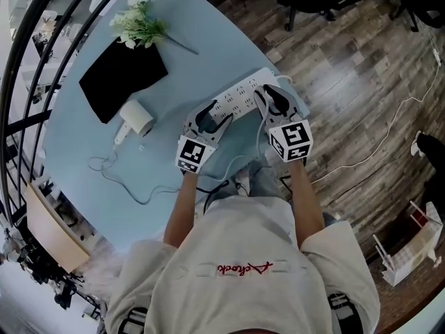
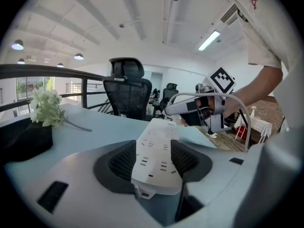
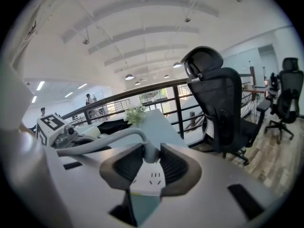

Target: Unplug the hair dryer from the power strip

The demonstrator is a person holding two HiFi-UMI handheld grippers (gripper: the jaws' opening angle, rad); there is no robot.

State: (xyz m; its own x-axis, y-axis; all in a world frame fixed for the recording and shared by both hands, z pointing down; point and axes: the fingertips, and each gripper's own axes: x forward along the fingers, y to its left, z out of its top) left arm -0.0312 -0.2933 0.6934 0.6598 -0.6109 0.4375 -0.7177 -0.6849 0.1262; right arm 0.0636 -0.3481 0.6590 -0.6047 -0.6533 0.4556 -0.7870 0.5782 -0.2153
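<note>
1. Nearest me, my right gripper (image 3: pixel 151 159) has its fingers clamped on the grey plug (image 3: pixel 149 151) at a socket of the power strip (image 1: pixel 240 92).
2. My left gripper (image 2: pixel 154 161) pinches the strip's near end.
3. That strip hugs the table (image 1: pixel 208 54) edge beside the floor; bare tabletop separates it from the hair dryer (image 1: pixel 135 119).

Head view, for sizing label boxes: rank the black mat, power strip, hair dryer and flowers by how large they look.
1. black mat
2. power strip, partly covered
3. flowers and hair dryer look about alike, so they are not ranked
</note>
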